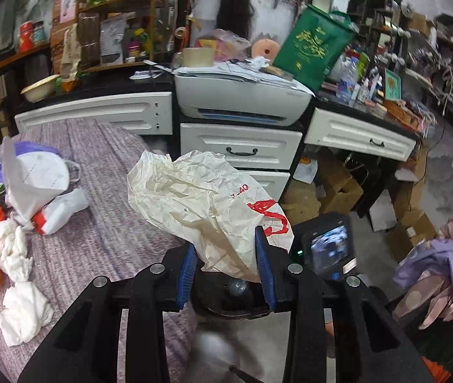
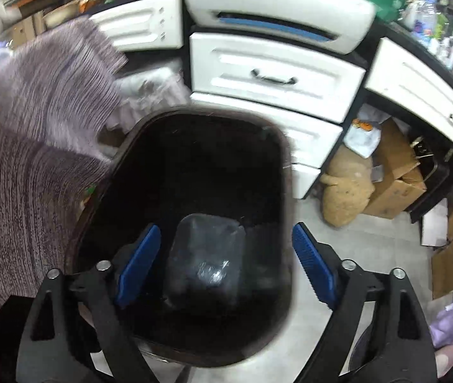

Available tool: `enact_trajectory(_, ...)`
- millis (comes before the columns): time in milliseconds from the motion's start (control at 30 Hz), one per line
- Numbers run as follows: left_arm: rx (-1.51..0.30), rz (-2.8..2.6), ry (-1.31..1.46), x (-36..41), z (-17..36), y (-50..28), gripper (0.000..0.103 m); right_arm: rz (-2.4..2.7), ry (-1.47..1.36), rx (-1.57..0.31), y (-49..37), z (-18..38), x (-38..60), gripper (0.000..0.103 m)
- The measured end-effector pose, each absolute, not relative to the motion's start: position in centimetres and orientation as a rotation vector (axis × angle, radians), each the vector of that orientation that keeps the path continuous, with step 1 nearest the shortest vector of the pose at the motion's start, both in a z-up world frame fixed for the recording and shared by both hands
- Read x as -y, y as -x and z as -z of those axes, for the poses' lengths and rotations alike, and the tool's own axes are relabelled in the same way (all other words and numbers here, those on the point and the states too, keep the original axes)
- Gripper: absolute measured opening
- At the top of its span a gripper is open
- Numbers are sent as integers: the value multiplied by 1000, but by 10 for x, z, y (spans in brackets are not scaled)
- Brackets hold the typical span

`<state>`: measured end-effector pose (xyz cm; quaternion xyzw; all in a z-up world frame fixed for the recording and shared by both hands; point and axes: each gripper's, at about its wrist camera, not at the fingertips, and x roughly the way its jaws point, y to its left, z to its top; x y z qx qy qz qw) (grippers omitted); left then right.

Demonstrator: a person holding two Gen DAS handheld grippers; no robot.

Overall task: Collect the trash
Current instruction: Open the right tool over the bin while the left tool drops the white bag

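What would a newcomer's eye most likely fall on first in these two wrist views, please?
Probably the crumpled white paper bag with red print, pinched in the left gripper over the edge of the grey-covered table. Next, the black bin gaping under the open right gripper. Then the trash heap at the table's left: a face mask and white tissues.

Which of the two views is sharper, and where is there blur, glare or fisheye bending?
Left wrist view: mostly sharp; the crumpled white bag held by the left gripper reads clearly, and the drawers bow with fisheye distortion. Right wrist view: motion-smeared on the purple cloth and the black bin rim, its interior dark with a small glint.
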<state>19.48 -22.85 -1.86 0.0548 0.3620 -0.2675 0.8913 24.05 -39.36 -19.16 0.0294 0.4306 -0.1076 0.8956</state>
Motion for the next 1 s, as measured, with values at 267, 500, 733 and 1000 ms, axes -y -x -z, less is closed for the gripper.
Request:
enact_trajectory(267, -810, 545, -228, 264, 53, -204, 35, 388, -129, -834, -195, 169, 459, 86)
enact_trajectory(500, -888, 518, -341, 296, 96, -215, 35, 445, -216, -819, -172, 168, 492, 86)
enact_trajectory(733, -942, 477, -419, 309, 131, -229, 35, 450, -230, -821, -167, 171, 494, 86)
enact_trajectory(1000, -947, 487, -442, 318, 142, -231, 77, 447, -244, -817, -165, 168, 497, 86)
